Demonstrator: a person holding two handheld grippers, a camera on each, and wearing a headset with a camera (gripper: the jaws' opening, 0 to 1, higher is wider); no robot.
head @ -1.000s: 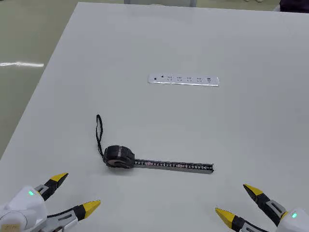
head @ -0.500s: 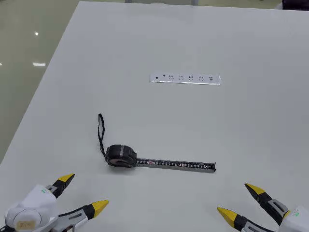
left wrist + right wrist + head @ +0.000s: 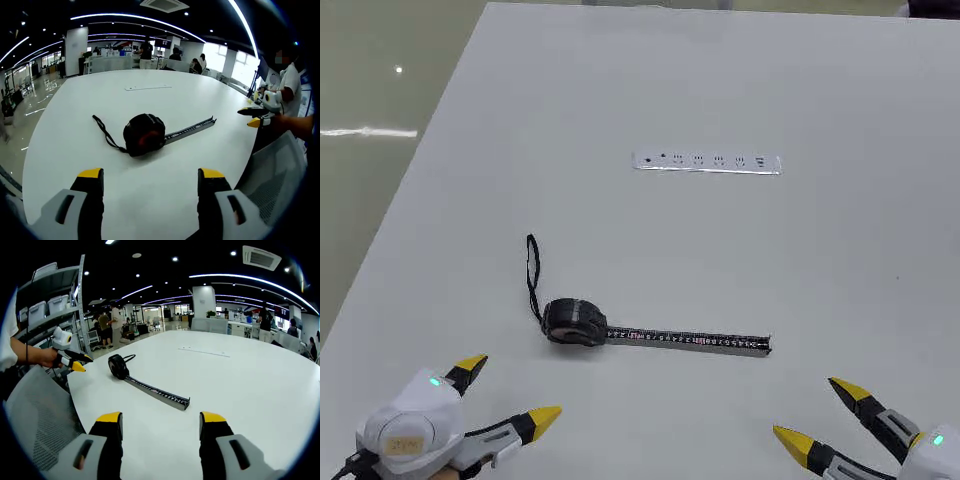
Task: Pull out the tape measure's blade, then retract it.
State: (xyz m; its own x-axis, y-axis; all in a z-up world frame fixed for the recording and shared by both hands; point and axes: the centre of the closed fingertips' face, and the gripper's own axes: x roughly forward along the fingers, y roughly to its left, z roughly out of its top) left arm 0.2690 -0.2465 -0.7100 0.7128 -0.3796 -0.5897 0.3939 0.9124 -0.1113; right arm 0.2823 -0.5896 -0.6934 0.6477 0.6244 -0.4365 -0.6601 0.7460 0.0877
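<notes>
One tape measure [image 3: 573, 322] on the table [image 3: 840, 250], ahead of the left gripper [image 3: 510, 388]; one blade [image 3: 690, 342] drawn out flat toward the right gripper [image 3: 817, 411]. Both pairs of fingers spread wide, gripping nothing. One power strip [image 3: 707, 162] well beyond.

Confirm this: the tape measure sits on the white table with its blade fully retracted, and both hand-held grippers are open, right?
No. The head view shows the blade pulled out along the table from the tape measure. The left hand-held gripper and right hand-held gripper are open, as you said.
</notes>
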